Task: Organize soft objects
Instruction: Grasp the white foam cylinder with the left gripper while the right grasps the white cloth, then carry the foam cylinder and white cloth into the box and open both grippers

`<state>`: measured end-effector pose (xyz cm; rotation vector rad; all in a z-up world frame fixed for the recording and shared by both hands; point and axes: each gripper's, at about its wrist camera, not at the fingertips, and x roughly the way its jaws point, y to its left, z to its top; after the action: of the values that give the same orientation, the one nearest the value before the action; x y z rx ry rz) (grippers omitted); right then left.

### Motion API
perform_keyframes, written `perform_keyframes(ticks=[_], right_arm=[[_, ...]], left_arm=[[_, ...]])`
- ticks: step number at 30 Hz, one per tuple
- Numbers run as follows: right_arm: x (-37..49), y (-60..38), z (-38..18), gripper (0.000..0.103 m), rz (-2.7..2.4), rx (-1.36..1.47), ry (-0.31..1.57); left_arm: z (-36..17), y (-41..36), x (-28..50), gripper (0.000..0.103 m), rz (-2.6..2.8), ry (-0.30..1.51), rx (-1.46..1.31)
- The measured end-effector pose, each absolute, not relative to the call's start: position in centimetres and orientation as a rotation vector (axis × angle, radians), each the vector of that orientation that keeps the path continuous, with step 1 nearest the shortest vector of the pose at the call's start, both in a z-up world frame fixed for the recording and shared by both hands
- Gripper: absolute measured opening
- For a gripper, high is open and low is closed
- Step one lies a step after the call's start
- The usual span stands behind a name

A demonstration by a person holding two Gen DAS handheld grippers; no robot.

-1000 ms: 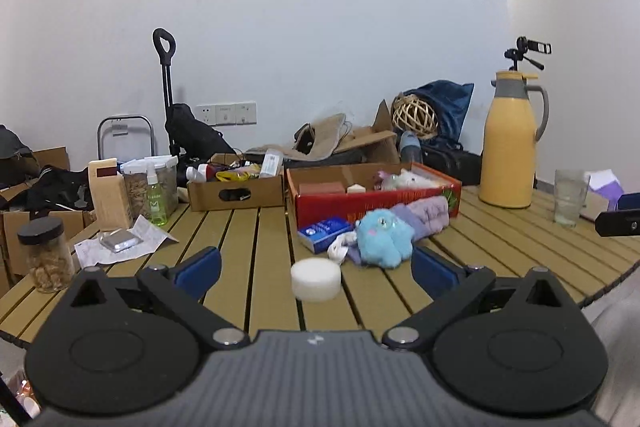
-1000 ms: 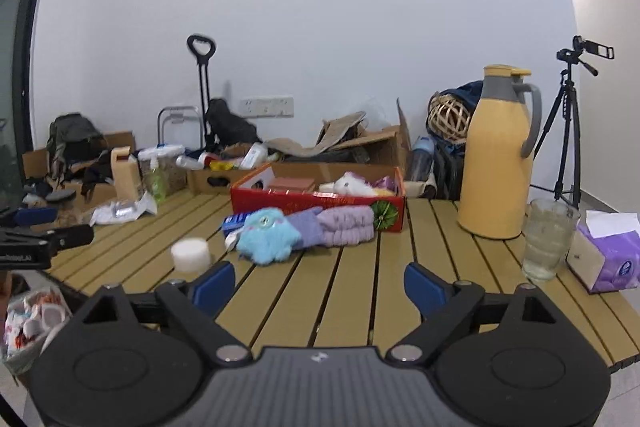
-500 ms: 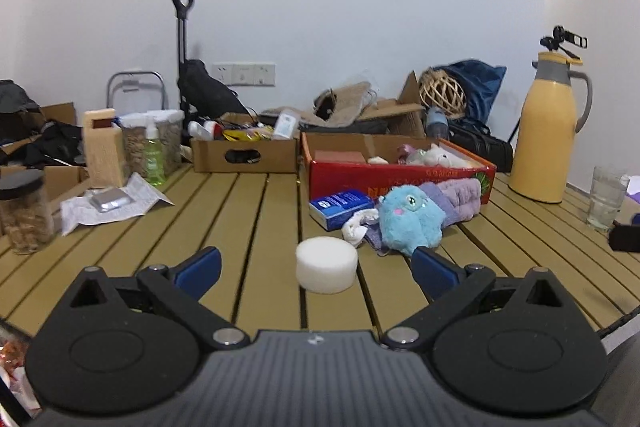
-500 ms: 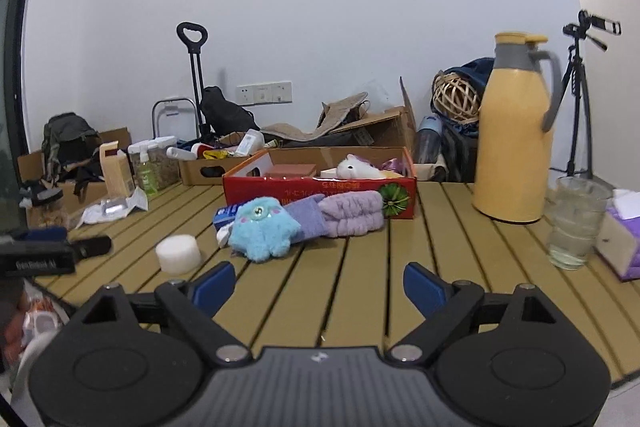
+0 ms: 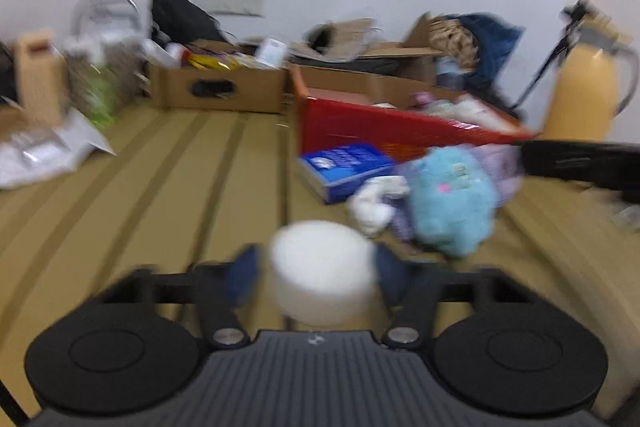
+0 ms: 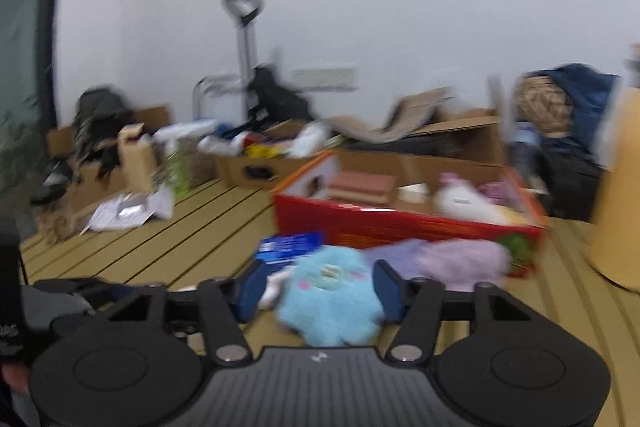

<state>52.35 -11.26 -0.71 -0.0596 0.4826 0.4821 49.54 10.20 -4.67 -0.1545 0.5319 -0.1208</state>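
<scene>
A white round sponge (image 5: 320, 255) lies on the slatted wooden table (image 5: 180, 187). My left gripper (image 5: 318, 275) is closing on it, and its blue pads meet the sponge's sides. In the right wrist view a fluffy blue plush toy (image 6: 328, 299) sits between the fingers of my right gripper (image 6: 318, 285). Those jaws are closing too, with a small gap left at the left pad (image 6: 250, 289). A purple cloth (image 6: 452, 263) lies behind the plush, in front of the red box (image 6: 400, 227). Everything is motion-blurred.
A blue packet (image 5: 344, 163) and a white sock (image 5: 374, 203) lie beside the plush. At the back are a cardboard box (image 5: 220, 91), jars and crumpled paper (image 5: 40, 151) to the left, and a yellow jug (image 5: 580, 95) to the right.
Both grippers moved forward and down toward the table. The left jaws narrowed around the sponge and the right jaws narrowed around the blue plush.
</scene>
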Motion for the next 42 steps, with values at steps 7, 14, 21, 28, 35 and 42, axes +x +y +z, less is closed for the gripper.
perform_keyframes(ticks=[7,14,21,28,35,42], right_arm=[[57.2,-3.4,-4.3,0.026,0.495,-0.207,0.558],[58.0,-0.3,-7.5,0.009,0.435,-0.357,0.588],[52.3,-2.6,-3.2,0.008,0.592,-0.245,0.471],[45.8,-9.1,0.2,0.008,0.574,-0.160,0.447],[46.7,-15.9,2.0,0.008,0.499,-0.107,0.420],[59.0,-17.7,4.9,0.009,0.545,-0.014,0.475]], left_arm=[[-4.2,13.4,47.7,0.051,0.005,0.439,-0.236],[-4.5,15.5,47.9,0.051,0.049,0.460,-0.301],[-3.8,15.0,46.3,0.051,0.071,0.418,-0.239],[-1.7,11.8,43.1,0.051,-0.009,0.397,-0.185],[3.0,8.7,46.9,0.051,-0.112,0.349,-0.098],[7.0,7.3,61.1,0.052,-0.228,0.458,-0.114]])
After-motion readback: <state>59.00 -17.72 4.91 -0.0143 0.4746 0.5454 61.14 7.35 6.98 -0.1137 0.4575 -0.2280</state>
